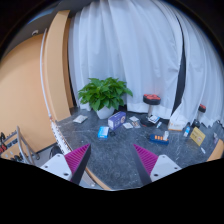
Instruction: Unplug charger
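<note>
My gripper (112, 160) is open and empty, held above a grey speckled table (112, 148). Its magenta pads (78, 158) stand wide apart with only bare tabletop between them. Small things lie well beyond the fingers: a blue box (103, 131), a purple and white box (117, 120) and a flat blue item (158, 137). I cannot pick out a charger or a socket among them. A tan curved strip (95, 178) shows low down by the left finger.
A green potted plant (105, 95) stands at the back of the table before white curtains (130, 50). A red-topped object (151, 99) is to its right, a yellow box (197, 135) at the far right. An orange wall (30, 90) and clutter (10, 140) are on the left.
</note>
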